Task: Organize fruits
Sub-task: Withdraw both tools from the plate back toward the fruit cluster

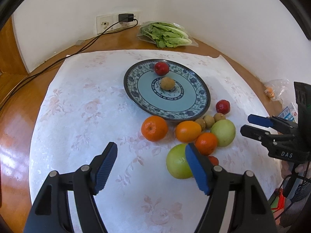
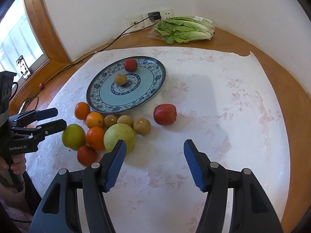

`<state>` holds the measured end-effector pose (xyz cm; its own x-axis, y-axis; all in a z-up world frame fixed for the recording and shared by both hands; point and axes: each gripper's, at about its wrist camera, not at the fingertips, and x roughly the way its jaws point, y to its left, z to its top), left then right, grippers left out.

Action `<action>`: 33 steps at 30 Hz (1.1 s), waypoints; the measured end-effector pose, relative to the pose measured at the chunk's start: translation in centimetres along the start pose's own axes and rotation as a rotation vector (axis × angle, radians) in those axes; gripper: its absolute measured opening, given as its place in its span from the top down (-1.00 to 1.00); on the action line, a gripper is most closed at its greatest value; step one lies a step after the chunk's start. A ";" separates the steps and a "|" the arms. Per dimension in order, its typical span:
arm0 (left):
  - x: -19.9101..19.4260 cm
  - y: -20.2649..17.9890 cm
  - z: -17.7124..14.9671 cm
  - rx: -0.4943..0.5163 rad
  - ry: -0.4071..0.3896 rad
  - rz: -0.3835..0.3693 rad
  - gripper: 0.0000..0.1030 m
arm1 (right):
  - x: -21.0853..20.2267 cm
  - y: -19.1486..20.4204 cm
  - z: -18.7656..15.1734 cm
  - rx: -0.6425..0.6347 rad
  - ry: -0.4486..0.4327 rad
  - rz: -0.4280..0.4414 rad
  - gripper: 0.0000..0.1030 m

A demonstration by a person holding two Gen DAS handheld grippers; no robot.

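Observation:
A blue patterned plate (image 1: 134,89) (image 2: 97,93) holds a small red fruit (image 1: 161,68) and a brown round fruit (image 1: 167,83). In front of it on the cloth lies a cluster: three oranges (image 1: 154,128), two green apples (image 1: 223,133) (image 2: 119,137), three small brown fruits (image 2: 142,126) and a red fruit (image 2: 86,155). Another red fruit (image 2: 164,114) lies apart to the right. My left gripper (image 1: 151,151) hovers open over bare cloth, its right finger in front of a green apple (image 1: 177,162). My right gripper (image 2: 155,145) is open and holds nothing, just right of the cluster.
A white floral cloth (image 2: 213,97) covers the round wooden table. A bag of lettuce (image 1: 167,34) (image 2: 184,30) lies by the back wall, beside a plugged charger (image 1: 126,17) with a trailing cable. A plastic bag (image 1: 278,91) sits at the table's right edge.

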<state>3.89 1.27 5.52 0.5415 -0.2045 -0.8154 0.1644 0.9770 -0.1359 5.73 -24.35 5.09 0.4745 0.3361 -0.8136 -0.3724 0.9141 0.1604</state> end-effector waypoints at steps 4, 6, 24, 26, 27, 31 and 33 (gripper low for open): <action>-0.2 -0.4 -0.4 0.005 0.000 -0.007 -0.48 | -0.2 0.7 -0.1 -0.013 -0.005 0.011 -0.22; -0.3 -0.6 -0.5 0.007 -0.002 -0.010 -0.48 | -0.3 1.0 -0.2 -0.018 -0.009 0.017 -0.22; 0.3 -2.3 -1.8 -0.011 -0.007 -0.011 -0.48 | 1.4 2.6 -0.3 -0.060 0.009 0.108 -0.22; 0.5 -2.4 -1.9 -0.016 -0.004 -0.007 -0.47 | 1.6 2.6 -0.2 -0.067 0.011 0.115 -0.22; 0.5 -2.4 -1.9 -0.014 -0.004 -0.007 -0.47 | 1.7 2.7 -0.2 -0.069 0.012 0.117 -0.22; 0.9 -2.7 -1.8 -0.008 -0.004 -0.013 -0.46 | 2.0 2.8 -0.2 -0.073 0.011 0.113 -0.22; 1.0 -2.8 -1.8 -0.004 -0.008 -0.029 -0.40 | 2.3 2.8 -0.2 -0.069 0.018 0.116 -0.22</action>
<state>2.47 -1.52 4.06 0.5437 -0.2328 -0.8064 0.1764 0.9710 -0.1614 5.59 -21.12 3.58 0.4111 0.4343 -0.8015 -0.4782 0.8513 0.2161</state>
